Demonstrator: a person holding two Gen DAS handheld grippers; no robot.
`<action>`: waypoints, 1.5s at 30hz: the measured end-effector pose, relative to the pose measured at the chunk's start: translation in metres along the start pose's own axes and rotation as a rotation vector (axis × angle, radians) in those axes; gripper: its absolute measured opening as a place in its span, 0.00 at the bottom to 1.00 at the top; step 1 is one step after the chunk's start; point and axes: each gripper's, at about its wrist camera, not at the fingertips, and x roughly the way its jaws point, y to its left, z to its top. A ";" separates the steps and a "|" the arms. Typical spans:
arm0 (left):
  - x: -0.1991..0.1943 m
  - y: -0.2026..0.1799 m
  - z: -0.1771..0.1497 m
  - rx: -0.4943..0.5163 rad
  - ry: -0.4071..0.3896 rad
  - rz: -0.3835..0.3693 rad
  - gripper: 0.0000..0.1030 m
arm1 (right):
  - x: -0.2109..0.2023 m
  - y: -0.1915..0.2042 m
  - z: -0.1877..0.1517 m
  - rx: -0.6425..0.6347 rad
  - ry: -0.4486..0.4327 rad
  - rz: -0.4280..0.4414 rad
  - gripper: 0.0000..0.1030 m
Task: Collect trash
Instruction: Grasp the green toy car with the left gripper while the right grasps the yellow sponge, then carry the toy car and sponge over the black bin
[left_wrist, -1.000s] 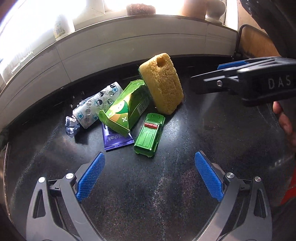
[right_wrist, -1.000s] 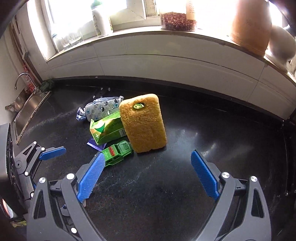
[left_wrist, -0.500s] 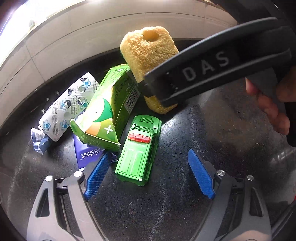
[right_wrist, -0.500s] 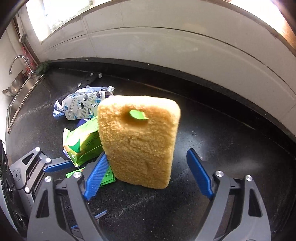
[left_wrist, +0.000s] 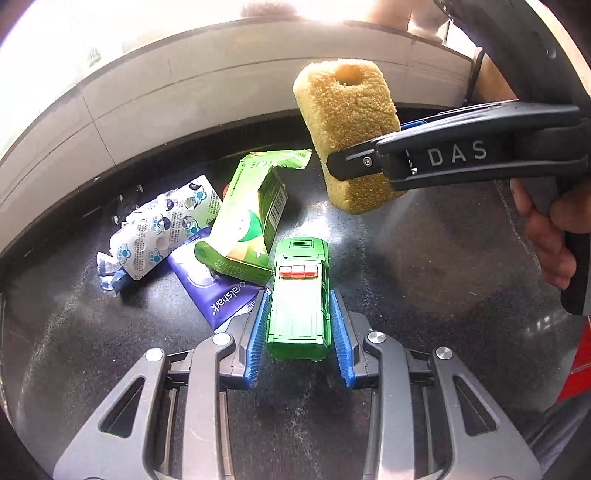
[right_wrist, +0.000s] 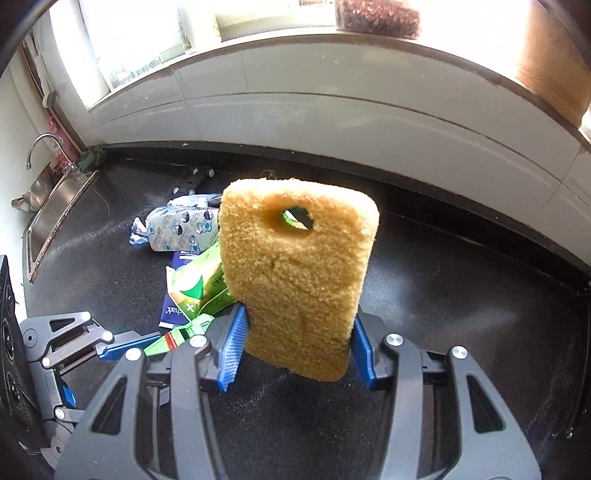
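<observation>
Two pieces of mine are closing at once: my left tongs pinch the green toy car, lengthwise along them on the black worktop, while my right tongs squeeze the upright yellow sponge; the torn green carton lies just left.

You face a dark speckled counter, white tiled wall, bright window upper left, steel sink far left.
</observation>
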 end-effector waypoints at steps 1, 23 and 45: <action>-0.006 -0.004 0.002 0.001 -0.013 0.002 0.32 | -0.008 0.001 -0.001 -0.002 -0.010 -0.003 0.48; -0.135 -0.004 -0.081 -0.079 -0.130 0.089 0.32 | -0.109 0.070 -0.052 -0.048 -0.106 -0.030 0.48; -0.332 0.181 -0.396 -0.833 -0.019 0.680 0.32 | -0.066 0.492 -0.100 -0.708 0.066 0.543 0.48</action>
